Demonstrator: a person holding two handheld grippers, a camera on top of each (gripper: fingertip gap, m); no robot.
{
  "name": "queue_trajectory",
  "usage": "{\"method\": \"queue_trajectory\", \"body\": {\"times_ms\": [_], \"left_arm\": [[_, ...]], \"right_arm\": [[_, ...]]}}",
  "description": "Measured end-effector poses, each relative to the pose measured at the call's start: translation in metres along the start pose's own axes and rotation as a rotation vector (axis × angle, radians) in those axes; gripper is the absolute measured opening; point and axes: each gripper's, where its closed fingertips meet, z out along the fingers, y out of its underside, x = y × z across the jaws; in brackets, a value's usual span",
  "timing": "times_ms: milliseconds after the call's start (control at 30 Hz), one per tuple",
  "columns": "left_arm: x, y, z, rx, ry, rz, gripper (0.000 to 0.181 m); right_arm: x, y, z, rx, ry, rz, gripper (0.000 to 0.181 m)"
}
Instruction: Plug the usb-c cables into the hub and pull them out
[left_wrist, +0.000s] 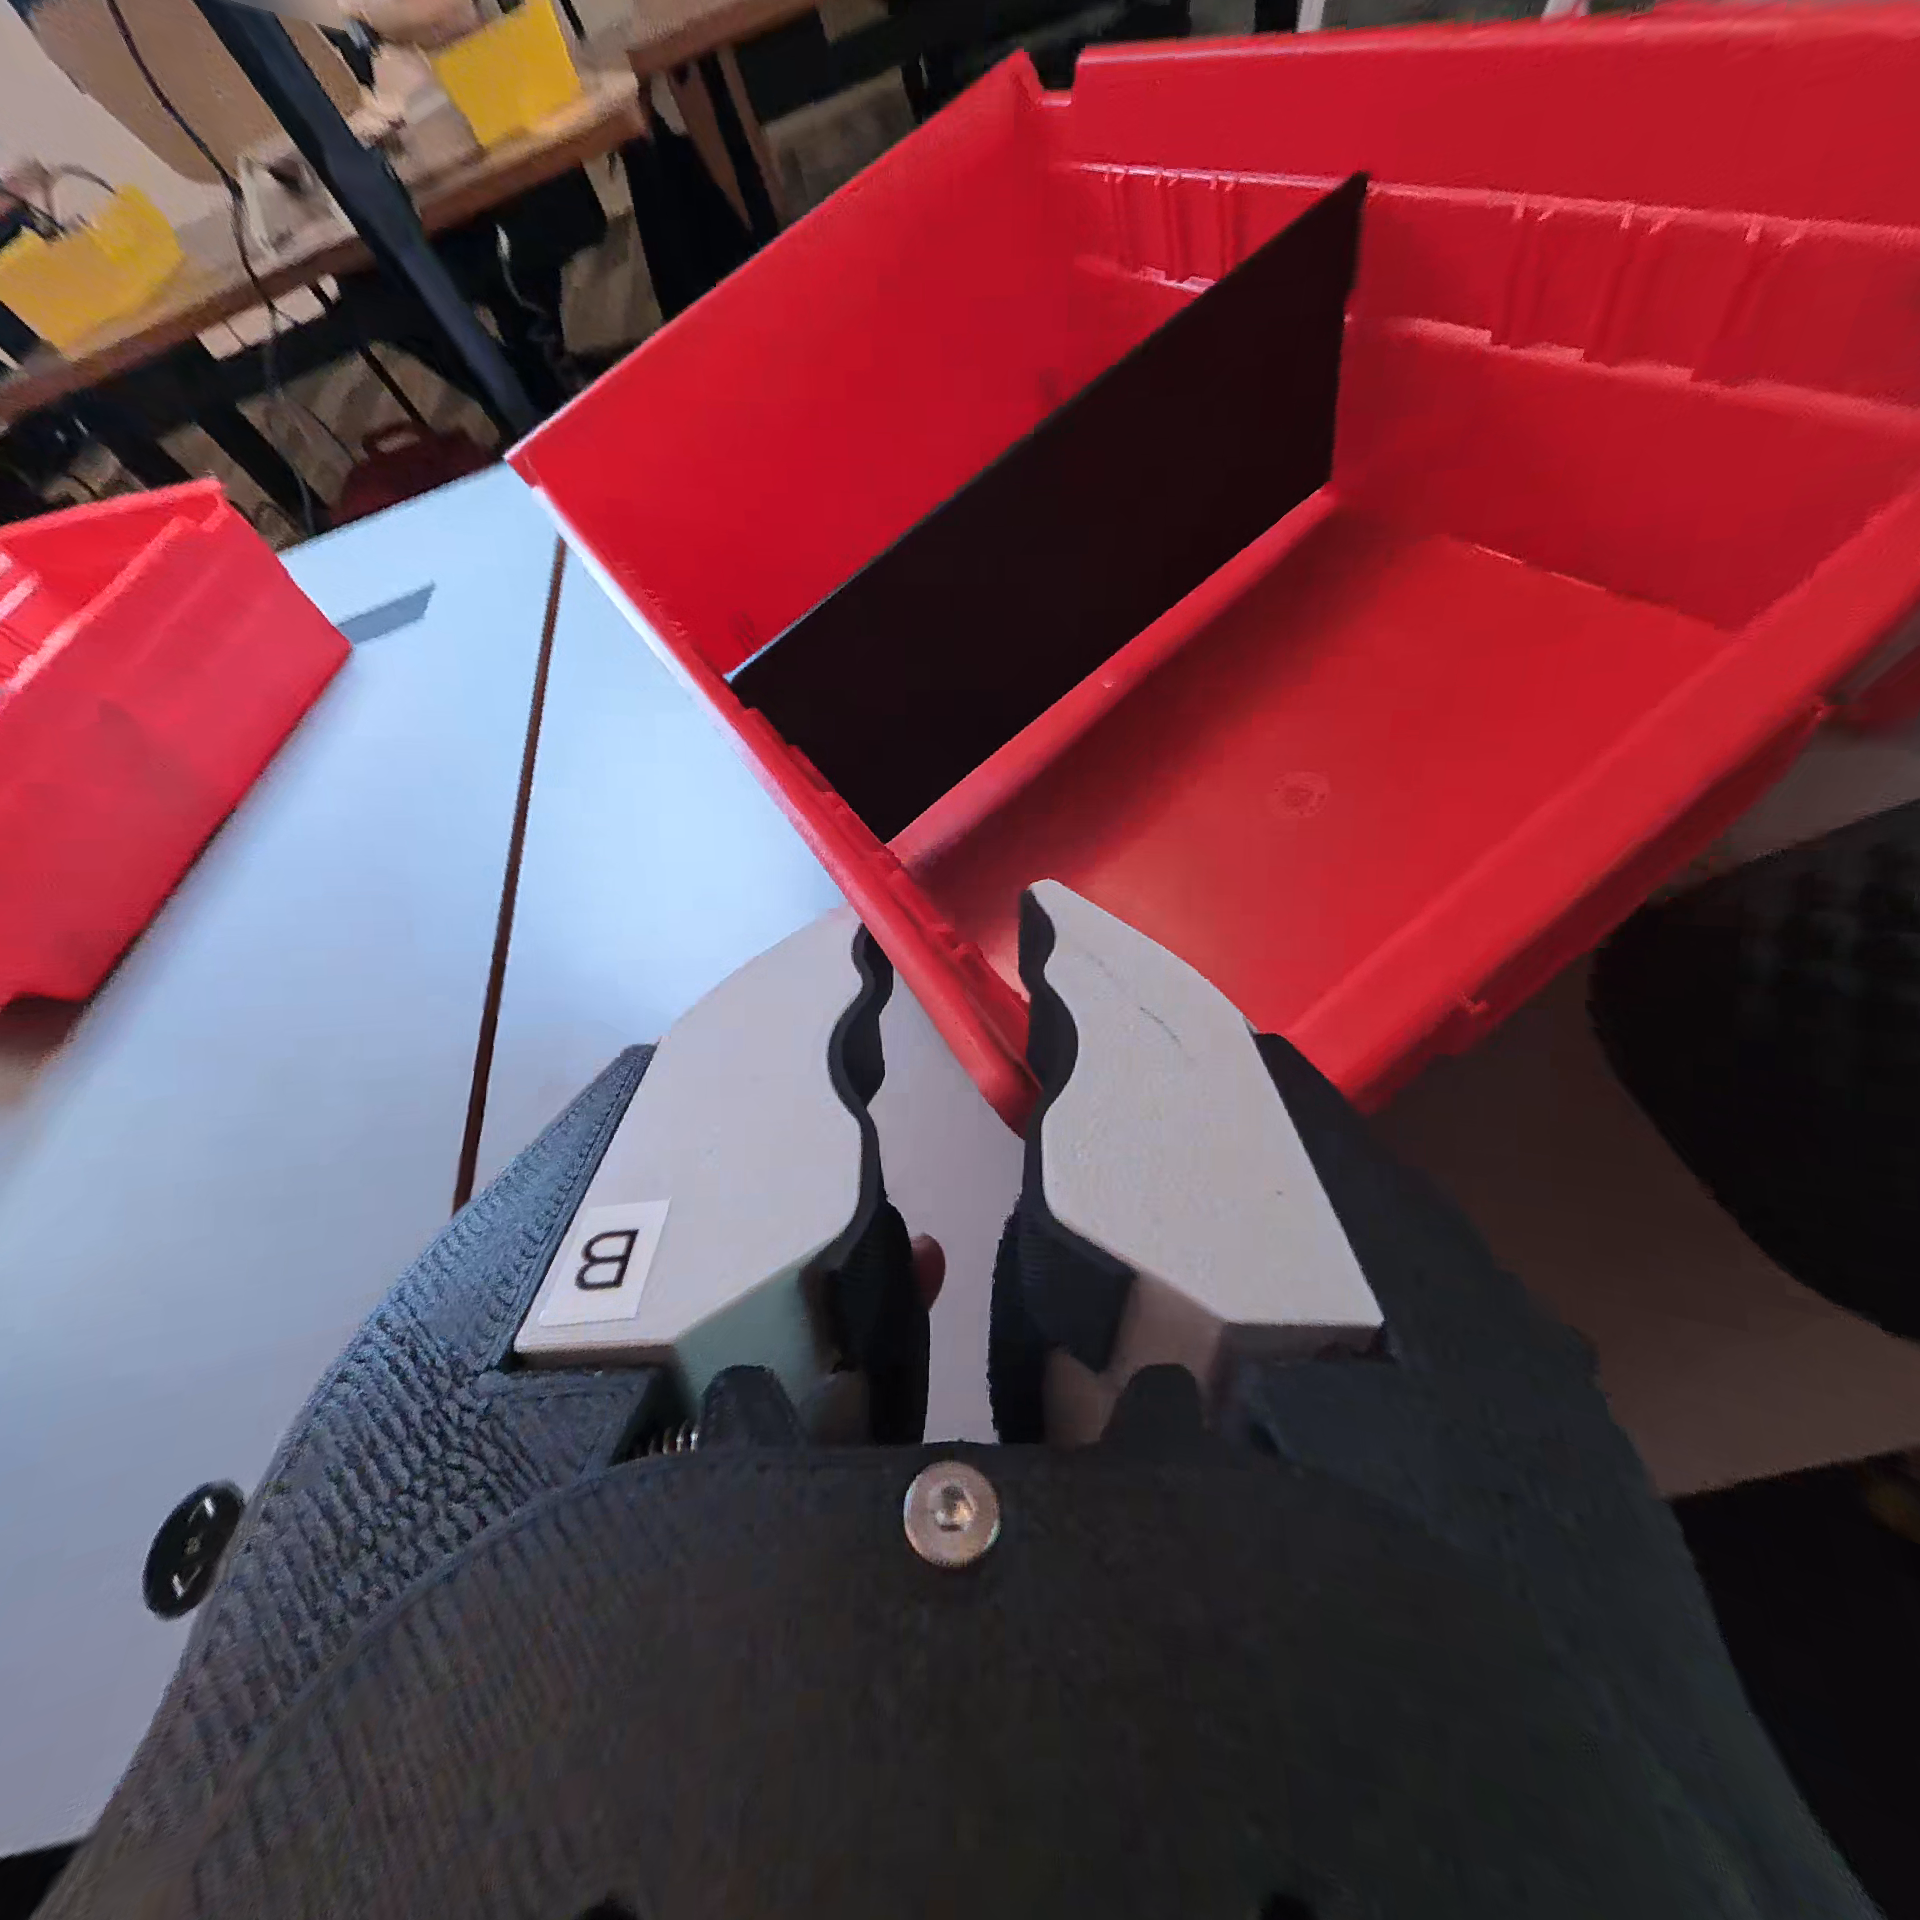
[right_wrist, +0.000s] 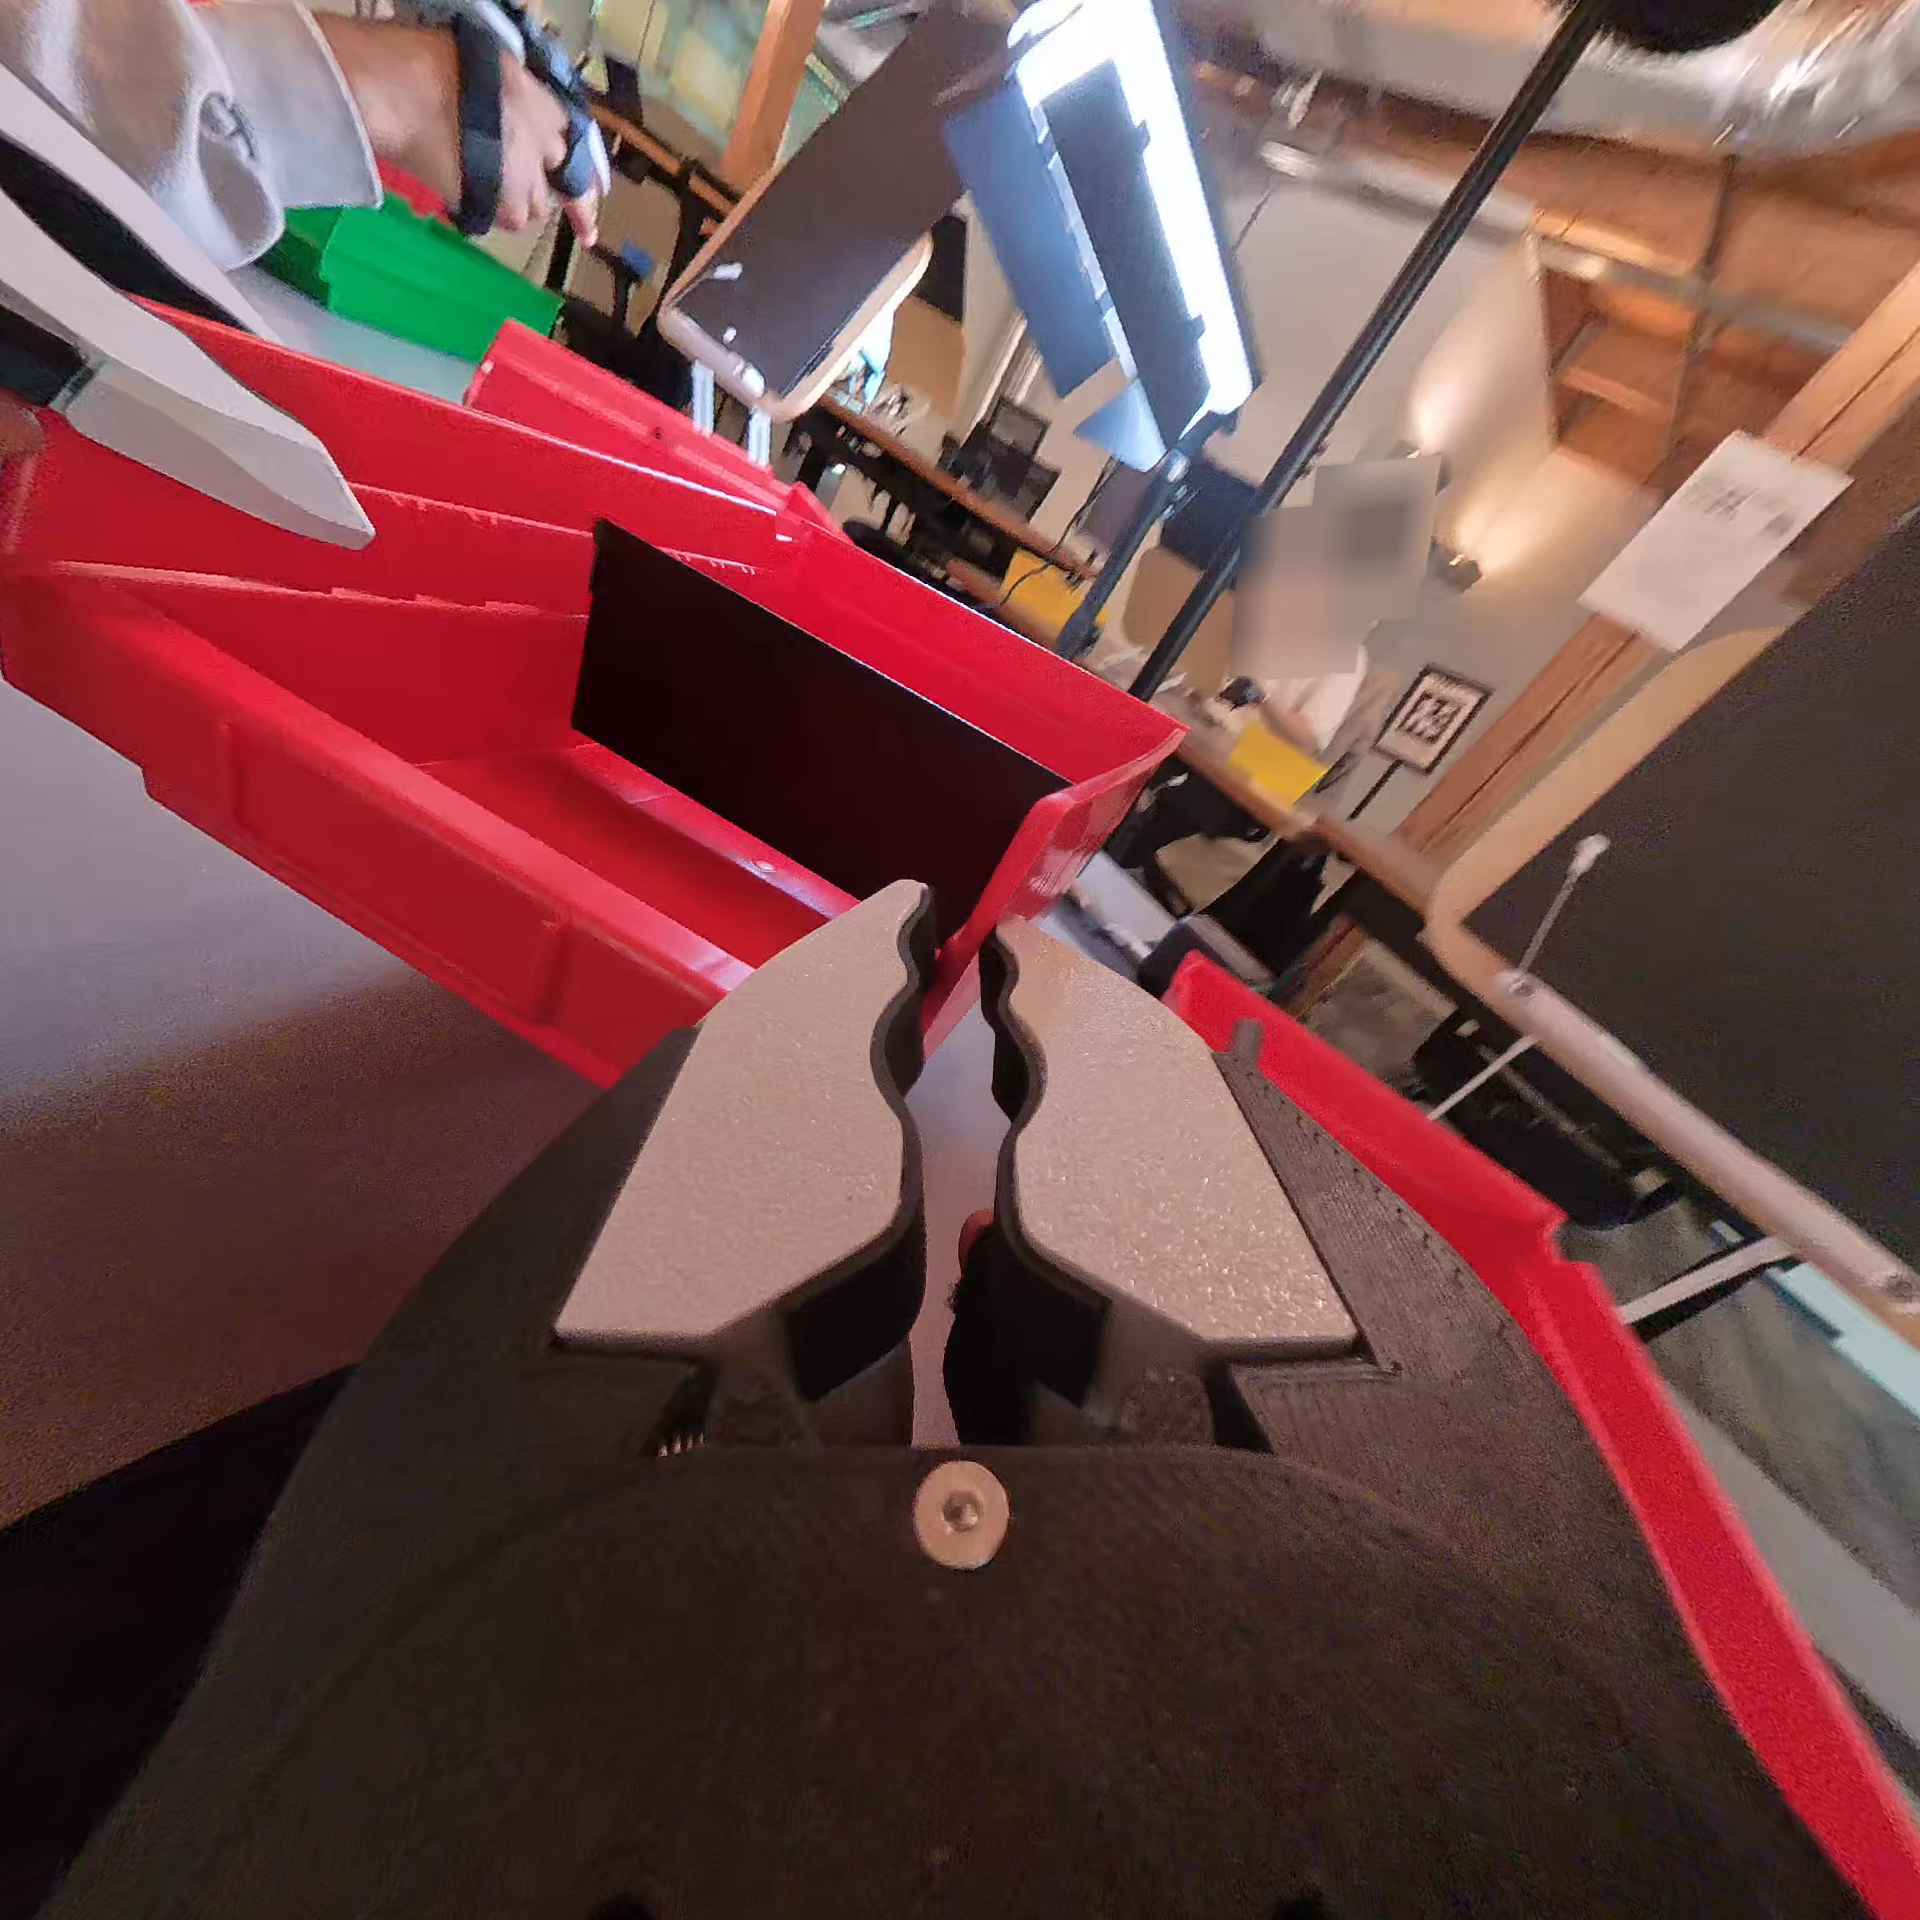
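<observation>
Two red bins show in the left wrist view: a big bin just ahead with a black divider standing across it, and another bin far left on the grey table. The left gripper hangs at the big bin's near rim, its fingers a little apart, holding nothing. No cable or hub shows here; the compartment in sight looks bare.

From the right wrist view, the right gripper points at the same bin's corner, fingers nearly together with a slim gap, empty. The left gripper's finger pokes in far left. Again no cables or hub. I'd guess such cables are light and floppy, best pinched by the stiff plug housing.
</observation>
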Motion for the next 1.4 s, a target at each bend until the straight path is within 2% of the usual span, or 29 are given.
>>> {"method": "queue_trajectory", "body": {"times_ms": [233,367,533,833,967,1100,1267,1400], "left_arm": [[0.028,-0.074,-0.014,0.244,-0.05,0.066,0.02],[0.066,-0.121,-0.002,0.347,0.01,0.128,0.021],[0.136,-0.174,0.033,0.422,0.182,0.193,0.021],[0.294,-0.25,0.084,0.432,0.448,0.319,0.02],[0.364,-0.268,0.094,0.428,0.532,0.403,0.02],[0.42,-0.273,0.106,0.411,0.588,0.472,0.02],[0.47,-0.265,0.121,0.388,0.617,0.499,0.02],[0.5,-0.247,0.129,0.364,0.65,0.52,0.022]], "right_arm": [[0.058,-0.037,-0.041,0.139,0.18,-0.095,0.006],[0.102,-0.039,-0.077,0.156,0.301,-0.146,0.007],[0.161,-0.022,-0.133,0.103,0.488,-0.178,0.006],[0.256,0.029,-0.253,-0.033,0.792,-0.163,0.006],[0.281,0.059,-0.306,-0.107,0.829,-0.137,0.007],[0.298,0.089,-0.346,-0.156,0.863,-0.121,0.007],[0.309,0.126,-0.378,-0.22,0.88,-0.093,0.008],[0.308,0.155,-0.398,-0.272,0.843,-0.061,0.008]]}}
